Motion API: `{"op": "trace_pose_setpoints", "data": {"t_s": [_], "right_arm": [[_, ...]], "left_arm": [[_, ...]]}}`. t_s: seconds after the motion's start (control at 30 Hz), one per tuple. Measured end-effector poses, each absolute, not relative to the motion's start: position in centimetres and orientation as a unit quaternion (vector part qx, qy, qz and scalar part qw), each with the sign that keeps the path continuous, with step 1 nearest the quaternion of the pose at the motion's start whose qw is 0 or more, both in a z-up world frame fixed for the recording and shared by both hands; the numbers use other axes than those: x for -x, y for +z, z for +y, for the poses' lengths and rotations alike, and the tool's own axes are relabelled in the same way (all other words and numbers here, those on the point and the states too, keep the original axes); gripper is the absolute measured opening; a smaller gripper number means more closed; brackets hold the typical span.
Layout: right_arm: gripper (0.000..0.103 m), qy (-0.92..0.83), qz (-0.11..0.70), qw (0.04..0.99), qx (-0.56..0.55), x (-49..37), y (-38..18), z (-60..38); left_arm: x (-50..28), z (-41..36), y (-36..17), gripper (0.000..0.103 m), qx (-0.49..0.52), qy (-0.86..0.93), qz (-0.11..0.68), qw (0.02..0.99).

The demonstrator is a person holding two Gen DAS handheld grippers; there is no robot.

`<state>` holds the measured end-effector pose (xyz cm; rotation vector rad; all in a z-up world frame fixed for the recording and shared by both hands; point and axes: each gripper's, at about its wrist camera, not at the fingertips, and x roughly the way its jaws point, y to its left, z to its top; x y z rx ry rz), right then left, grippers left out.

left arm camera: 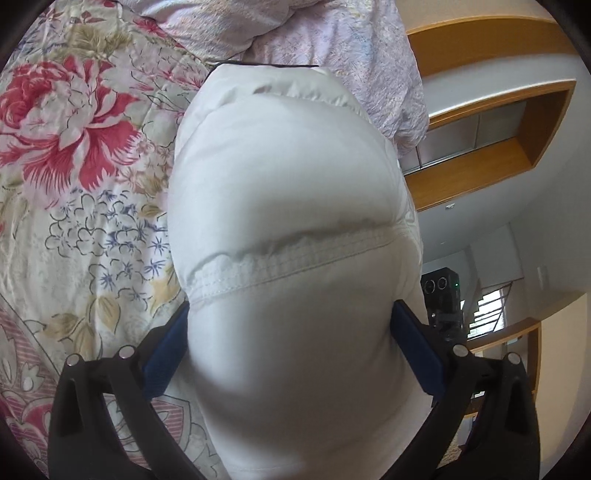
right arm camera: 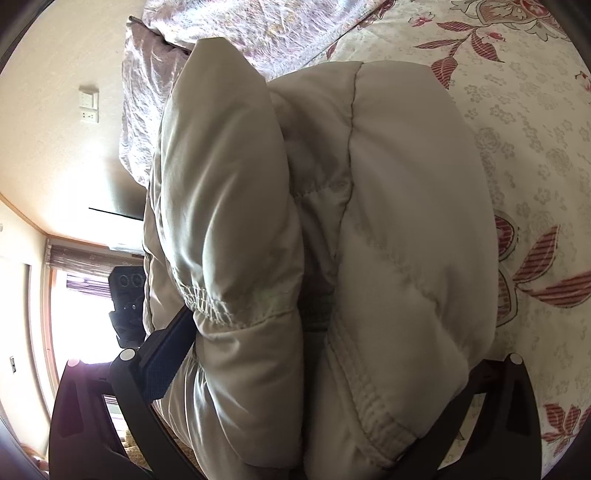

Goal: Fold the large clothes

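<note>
A white puffy down jacket [left arm camera: 288, 177] lies on a floral bedspread [left arm camera: 74, 155]. In the left wrist view my left gripper [left arm camera: 291, 354] is shut on a thick padded part of the jacket with an elastic seam; blue pads [left arm camera: 166, 358] press both sides. In the right wrist view the jacket [right arm camera: 399, 206] looks beige-grey, and my right gripper [right arm camera: 314, 369] is shut on a bunched sleeve cuff and hem. Its left blue pad [right arm camera: 166, 350] shows; the right finger is hidden under fabric.
A crumpled pale lilac quilt [left arm camera: 332, 48] lies at the head of the bed, also in the right wrist view [right arm camera: 229, 33]. Wooden wall shelves [left arm camera: 491, 122], a wall socket [right arm camera: 88, 101] and a bright window [right arm camera: 74, 332] lie beyond the bed edge.
</note>
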<state>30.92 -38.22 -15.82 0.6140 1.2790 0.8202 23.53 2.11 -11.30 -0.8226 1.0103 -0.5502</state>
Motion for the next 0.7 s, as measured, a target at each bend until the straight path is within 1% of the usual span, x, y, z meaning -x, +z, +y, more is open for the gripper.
{"op": "trace_pose_setpoints", "data": {"t_s": [0.37, 0.43, 0.47, 0.57, 0.6, 0.7], "right_arm": [[0.102, 0.376, 0.553, 0.689, -0.28, -30.8, -16.5, -38.9], [0.099, 0.38, 0.549, 0.689, -0.283, -30.7, -16.6, -38.7], [0.094, 0.382, 0.544, 0.691, -0.286, -30.5, -16.6, -38.8], [0.079, 0.393, 0.517, 0.705, -0.284, -29.5, -15.5, -39.0], [0.076, 0.396, 0.511, 0.707, -0.286, -29.3, -15.3, -39.2], [0.074, 0.4, 0.502, 0.708, -0.295, -29.2, -15.4, -39.5]], "left_arm": [[-23.9, 1.5, -11.0, 0.101, 0.384, -0.249, 0.462, 0.76], [-23.8, 1.5, -10.8, 0.099, 0.384, -0.25, 0.459, 0.761], [-23.6, 1.6, -10.7, 0.097, 0.385, -0.252, 0.455, 0.762], [-23.3, 1.7, -9.9, 0.085, 0.383, -0.262, 0.442, 0.768], [-23.1, 1.6, -9.6, 0.084, 0.379, -0.266, 0.436, 0.772], [-23.0, 1.7, -8.8, 0.081, 0.372, -0.274, 0.424, 0.779]]}}
